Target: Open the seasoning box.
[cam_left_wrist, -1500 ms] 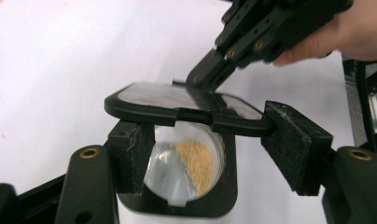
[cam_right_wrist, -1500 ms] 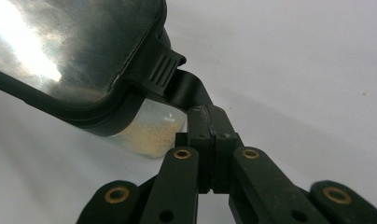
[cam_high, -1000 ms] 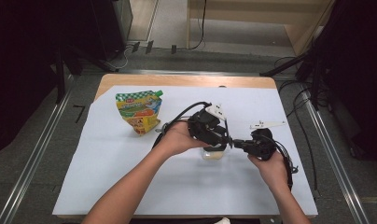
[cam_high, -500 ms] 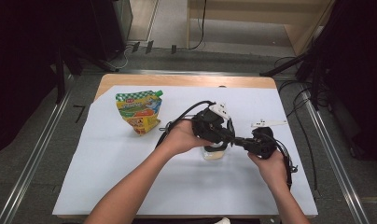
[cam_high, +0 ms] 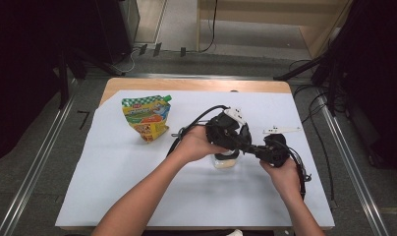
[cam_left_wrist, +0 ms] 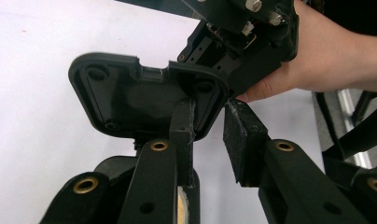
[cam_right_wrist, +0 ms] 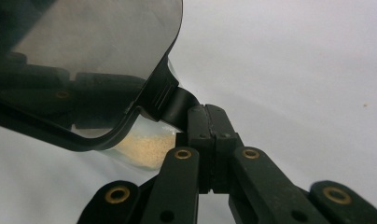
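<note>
Pouch point(cam_high: 146, 118) was seen lying flat on the white surface point(cam_high: 113, 187), well to the left of the left hand-held gripper point(cam_high: 226, 151) and apart from it.

The left hand-held gripper was held from above in the left hand point(cam_high: 196, 143), pointed down, directly over the clear container point(cam_high: 225, 162). In the left gripper view its jaws point(cam_left_wrist: 210, 112) were seen partly open. They had just been closing. The pads were kept apart, with white surface visible through the gap. The black lid point(cam_left_wrist: 130, 93) was seen tilted up, underside towards the camera, just beyond the tips. Its right-hand corner was placed at the gap, with the left pad point(cam_left_wrist: 183, 126) overlapping the lid's edge. No pressing contact from both pads could be made out, so no grip was counted.

The container was found standing on the surface just below both hand-held grippers, between the two hands. Pale yellow granules point(cam_right_wrist: 140, 147) were seen inside it, at the bottom.

The right hand-held gripper point(cam_high: 244, 147) was held level in the right hand point(cam_high: 285, 172), pointed leftwards at the container from its right side. In the right gripper view its jaws point(cam_right_wrist: 206, 116) were fully closed, pads pressed together on the black tab point(cam_right_wrist: 182, 105) at the lid's rim. The lid point(cam_right_wrist: 84, 56) was seen lifted at an angle, up and to the left of the tips, with the container below it.

A small white item point(cam_high: 280, 130) was seen lying on the surface just beyond the right hand-held gripper, apart from it. Its kind could not be told.
</note>
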Tool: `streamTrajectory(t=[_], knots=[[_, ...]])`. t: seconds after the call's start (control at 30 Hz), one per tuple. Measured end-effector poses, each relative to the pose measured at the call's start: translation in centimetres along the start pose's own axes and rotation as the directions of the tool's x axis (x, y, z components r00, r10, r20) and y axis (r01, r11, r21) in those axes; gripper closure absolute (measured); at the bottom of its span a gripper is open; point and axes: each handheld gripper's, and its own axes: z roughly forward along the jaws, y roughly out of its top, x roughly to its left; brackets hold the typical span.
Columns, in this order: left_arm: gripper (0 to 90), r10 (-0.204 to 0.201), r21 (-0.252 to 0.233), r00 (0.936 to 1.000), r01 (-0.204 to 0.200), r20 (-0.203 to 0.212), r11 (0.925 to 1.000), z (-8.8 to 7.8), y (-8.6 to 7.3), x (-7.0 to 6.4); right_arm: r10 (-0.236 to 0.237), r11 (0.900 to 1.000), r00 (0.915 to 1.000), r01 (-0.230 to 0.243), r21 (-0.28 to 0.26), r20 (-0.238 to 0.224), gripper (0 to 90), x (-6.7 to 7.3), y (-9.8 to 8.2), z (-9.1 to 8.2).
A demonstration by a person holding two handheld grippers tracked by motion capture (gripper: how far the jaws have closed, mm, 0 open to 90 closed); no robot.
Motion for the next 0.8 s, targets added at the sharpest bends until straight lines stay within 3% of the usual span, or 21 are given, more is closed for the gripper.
streamTrajectory(t=[0.1, 0.47, 0.63, 0.8], knots=[[73.8, -0.009, -0.006, 0.9999, 0.009, 0.011, 0.9999, 0.1, -0.1, 0.1, 0.017, 1.0, 0.9996, -0.017, -0.001, -0.023, 90.0, 0.0, -0.1, 0.0], [73.8, -0.025, -0.017, 0.9993, 0.025, 0.029, 0.9995, 0.7, -0.2, 0.4, 0.005, 1.0, 0.9999, -0.005, 0.001, -0.011, 90.0, 0.2, -0.1, -0.1], [73.0, -0.07, -0.044, 0.9954, 0.073, 0.065, 0.9964, 0.6, -0.9, 0.8, 0.007, 1.0, 0.9998, -0.008, -0.002, -0.021, 90.0, 0.2, -0.1, -0.2], [70.2, -0.097, -0.045, 0.9934, 0.1, 0.061, 0.994, 0.1, -1.4, 1.0, 0.009, 1.0, 0.9999, -0.009, -0.011, -0.007, 90.0, 0.0, -0.3, -1.1]])
